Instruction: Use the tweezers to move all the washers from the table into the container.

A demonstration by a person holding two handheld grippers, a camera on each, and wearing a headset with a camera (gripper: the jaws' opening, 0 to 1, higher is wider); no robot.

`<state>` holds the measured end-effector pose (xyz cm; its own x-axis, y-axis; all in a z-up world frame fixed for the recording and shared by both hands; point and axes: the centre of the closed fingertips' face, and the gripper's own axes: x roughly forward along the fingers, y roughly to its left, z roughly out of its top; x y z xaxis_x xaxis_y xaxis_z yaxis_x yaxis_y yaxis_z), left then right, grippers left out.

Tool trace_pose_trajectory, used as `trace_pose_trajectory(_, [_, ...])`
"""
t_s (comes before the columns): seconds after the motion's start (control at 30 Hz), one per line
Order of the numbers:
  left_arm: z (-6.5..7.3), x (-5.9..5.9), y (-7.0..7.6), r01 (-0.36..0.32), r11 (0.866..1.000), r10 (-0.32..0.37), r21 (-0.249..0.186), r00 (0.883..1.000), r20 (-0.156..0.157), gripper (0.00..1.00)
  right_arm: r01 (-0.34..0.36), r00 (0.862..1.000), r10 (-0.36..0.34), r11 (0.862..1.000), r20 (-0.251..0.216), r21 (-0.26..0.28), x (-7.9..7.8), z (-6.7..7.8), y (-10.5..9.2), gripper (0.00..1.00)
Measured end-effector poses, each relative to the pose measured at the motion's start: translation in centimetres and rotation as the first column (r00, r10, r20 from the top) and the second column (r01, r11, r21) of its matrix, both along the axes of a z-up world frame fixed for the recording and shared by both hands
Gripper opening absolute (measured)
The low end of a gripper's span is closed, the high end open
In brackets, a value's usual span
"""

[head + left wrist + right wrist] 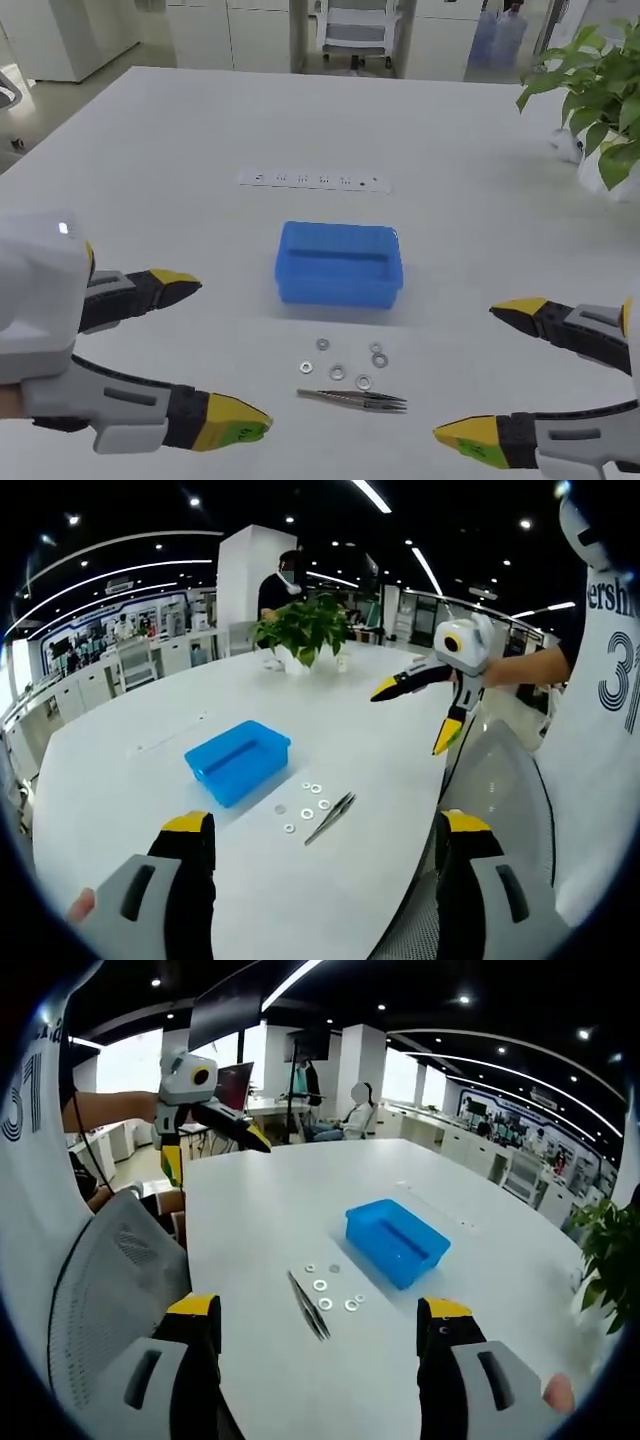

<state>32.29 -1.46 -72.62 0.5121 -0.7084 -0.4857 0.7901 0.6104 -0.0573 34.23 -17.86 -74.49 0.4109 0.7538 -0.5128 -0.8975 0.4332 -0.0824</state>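
Centrally in the head view, a blue container [338, 263] is set on a white tabletop [150, 150], open side up. Just in front of it, on the near side, several small washers [337, 372] are scattered on the bare surface, apart from one another. The tweezers [352, 399] are laid flat and crosswise just beside the nearest washers, between the two tools and apart from both. A white power strip [313, 180] is seen beyond the container, and a leafy plant [595, 90] at the far right edge.

The left tongs [215, 355] are held at the lower left and the right tongs [475, 372] at the lower right. Both are held above the tabletop and angled inward towards the washers. Both pairs are spread wide apart, and nothing is held between them.

More is offered by the left gripper view. The right tongs are seen held up in the air, carried by a bare forearm [520, 665] next to a white numbered jersey [610, 680], with a grey mesh chair back [500, 780] below. A standing person [280, 585] is seen behind the plant. The opposite side is given by the right gripper view. The left tongs are seen aloft at the upper left, above the chair back. The container is seen beyond the washers and tweezers, with the plant at the right edge.
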Motion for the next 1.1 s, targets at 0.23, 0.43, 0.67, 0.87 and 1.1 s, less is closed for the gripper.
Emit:
trace_pose_trajectory(0.23, [-0.7, 0.3, 0.1, -0.008, 1.000, 0.008, -0.006, 1.000, -0.015, 0.97, -0.008, 1.000, 0.008, 1.000, -0.026, -0.008, 0.1, -1.0, 0.0, 0.82])
trace_pose_trajectory(0.43, [-1.5, 0.8, 0.0, -0.001, 1.000, 0.001, 0.016, 1.000, -0.032, 0.96, -0.012, 0.999, 0.012, 1.000, -0.038, -0.003, 0.4, -1.5, 0.2, 0.83])
trace_pose_trajectory(0.67, [-2.0, 1.3, -0.1, 0.005, 1.000, -0.005, 0.018, 0.999, -0.046, 0.95, -0.006, 0.999, 0.005, 1.000, -0.054, -0.011, 1.1, -2.2, 0.2, 0.83])
trace_pose_trajectory(0.87, [-3.0, 1.7, -0.7, 0.011, 1.000, -0.011, -0.002, 0.997, -0.081, 0.94, -0.008, 0.997, 0.006, 1.000, -0.077, -0.020, 1.3, -3.2, 0.3, 0.83])
trace_pose_trajectory(1.1, [-4.7, 2.5, -0.9, 0.007, 1.000, -0.007, 0.001, 0.994, -0.109, 0.85, -0.027, 0.995, 0.020, 0.998, -0.099, -0.062, 1.6, -4.9, 0.6, 0.76])
